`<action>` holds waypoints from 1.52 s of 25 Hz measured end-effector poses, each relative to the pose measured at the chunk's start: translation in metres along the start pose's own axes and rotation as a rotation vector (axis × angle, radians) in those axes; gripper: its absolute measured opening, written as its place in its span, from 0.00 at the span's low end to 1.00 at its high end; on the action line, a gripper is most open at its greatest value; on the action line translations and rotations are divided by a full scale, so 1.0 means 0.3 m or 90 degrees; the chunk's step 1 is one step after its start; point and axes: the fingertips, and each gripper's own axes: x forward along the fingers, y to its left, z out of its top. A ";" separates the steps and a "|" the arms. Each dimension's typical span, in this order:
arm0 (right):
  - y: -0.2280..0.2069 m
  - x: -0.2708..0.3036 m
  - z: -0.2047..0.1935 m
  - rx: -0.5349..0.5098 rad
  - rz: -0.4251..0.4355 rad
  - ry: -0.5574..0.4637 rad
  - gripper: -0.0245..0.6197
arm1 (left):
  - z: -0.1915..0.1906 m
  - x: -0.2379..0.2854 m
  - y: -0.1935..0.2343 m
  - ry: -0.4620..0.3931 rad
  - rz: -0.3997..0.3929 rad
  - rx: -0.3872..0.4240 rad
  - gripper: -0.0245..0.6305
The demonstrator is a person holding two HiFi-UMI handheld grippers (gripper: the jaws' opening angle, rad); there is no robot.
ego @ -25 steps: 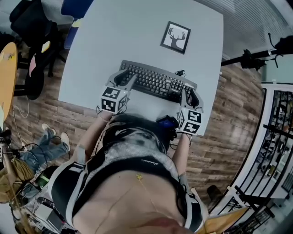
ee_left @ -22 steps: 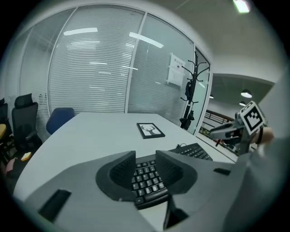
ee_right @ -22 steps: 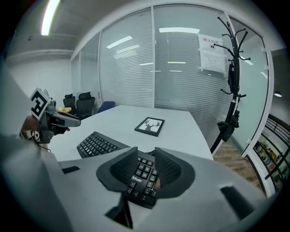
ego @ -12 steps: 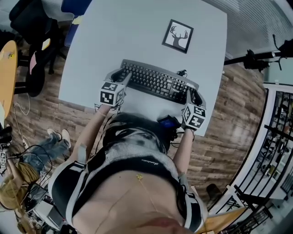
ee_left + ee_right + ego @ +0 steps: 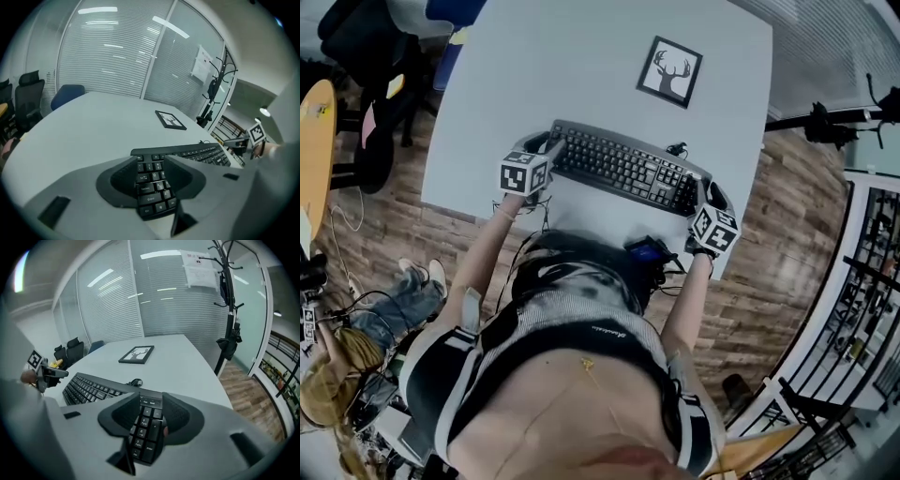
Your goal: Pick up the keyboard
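A black keyboard point(image 5: 623, 167) lies flat on the white table point(image 5: 534, 66), near its front edge. My left gripper point(image 5: 546, 148) is at the keyboard's left end. In the left gripper view its jaws point(image 5: 151, 161) stand apart, and the leftmost keys point(image 5: 152, 187) show in the gap. My right gripper point(image 5: 705, 199) is at the right end. Its jaws point(image 5: 150, 397) are opening, and the number pad point(image 5: 143, 432) shows between them. I cannot see either pair of pads pressing on the keyboard.
A framed deer picture point(image 5: 669, 71) lies flat further back on the table. A small coiled cable point(image 5: 675, 148) sits behind the keyboard's right part. Dark chairs point(image 5: 366, 47) stand left of the table, a coat stand point(image 5: 229, 310) to its right. The table's front edge is just under both hands.
Both grippers have come down and spread outward, from above the keyboard to its two ends. The keyboard has stayed in place on the table.
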 end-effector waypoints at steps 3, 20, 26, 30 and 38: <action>-0.012 0.022 -0.009 0.049 0.024 -0.004 0.29 | -0.001 0.021 0.031 0.007 -0.017 -0.042 0.30; -0.043 0.121 -0.073 0.199 0.113 0.013 0.38 | -0.057 0.154 0.086 0.059 -0.111 -0.132 0.33; -0.041 0.130 -0.080 0.279 0.164 -0.016 0.38 | -0.062 0.173 0.080 0.046 -0.154 -0.178 0.33; -0.040 0.135 -0.080 0.286 0.172 -0.018 0.38 | -0.065 0.183 0.070 0.045 -0.167 -0.196 0.33; -0.040 0.136 -0.082 0.285 0.180 -0.017 0.38 | -0.073 0.189 0.069 0.055 -0.164 -0.200 0.33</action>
